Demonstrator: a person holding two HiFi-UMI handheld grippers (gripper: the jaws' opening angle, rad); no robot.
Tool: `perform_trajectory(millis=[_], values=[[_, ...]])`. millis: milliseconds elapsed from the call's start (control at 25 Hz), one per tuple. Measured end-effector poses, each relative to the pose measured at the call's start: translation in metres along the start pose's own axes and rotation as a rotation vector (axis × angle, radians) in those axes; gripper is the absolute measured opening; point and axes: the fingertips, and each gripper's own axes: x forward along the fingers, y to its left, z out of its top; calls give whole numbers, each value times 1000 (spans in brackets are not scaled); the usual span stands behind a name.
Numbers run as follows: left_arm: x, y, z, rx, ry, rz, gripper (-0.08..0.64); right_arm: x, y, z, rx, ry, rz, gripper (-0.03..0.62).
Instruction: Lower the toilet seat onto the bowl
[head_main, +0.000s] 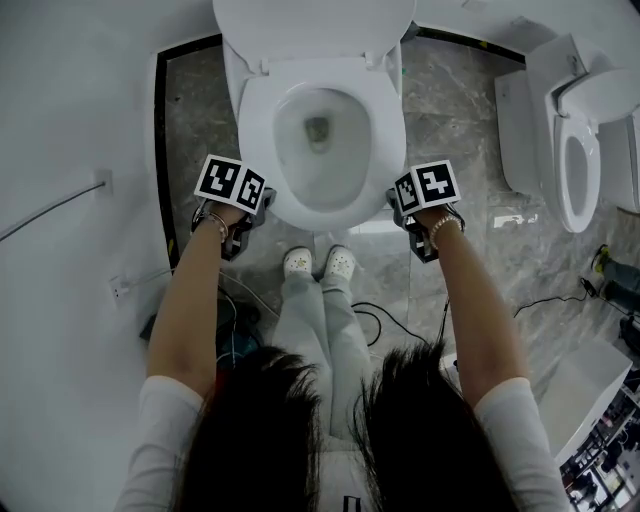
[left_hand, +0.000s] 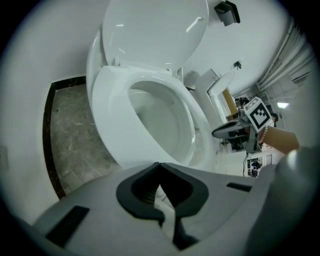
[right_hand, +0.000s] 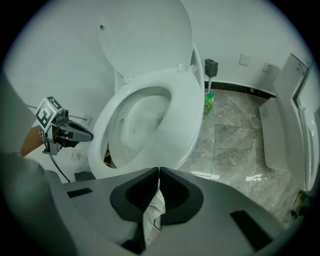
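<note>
The white toilet seat (head_main: 258, 130) lies down flat over the bowl (head_main: 318, 130), and the lid (head_main: 313, 28) stands up against the tank. My left gripper (head_main: 266, 202) hovers at the bowl's front left. My right gripper (head_main: 393, 202) is at its front right. Both are apart from the seat. In the left gripper view the jaws (left_hand: 159, 165) meet with nothing between them, facing the seat (left_hand: 112, 115). The right gripper (right_hand: 158, 170) is likewise shut and empty, just short of the seat's front rim (right_hand: 187, 110).
A second white toilet (head_main: 575, 150) stands at the right. A green bottle (right_hand: 208, 100) and a brush holder sit by the wall behind the bowl. Cables (head_main: 375, 320) run over the marble floor near the person's white shoes (head_main: 320, 263). A wall (head_main: 70, 120) closes the left side.
</note>
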Motion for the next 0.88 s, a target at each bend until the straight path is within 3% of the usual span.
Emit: perform_trajectory(millis=[520, 880], values=[[21, 24, 0, -126, -72, 107, 9, 29, -12, -5, 58, -12, -57, 34], [30, 40, -7, -151, -81, 167, 9, 46, -18, -7, 94, -43, -79, 34]])
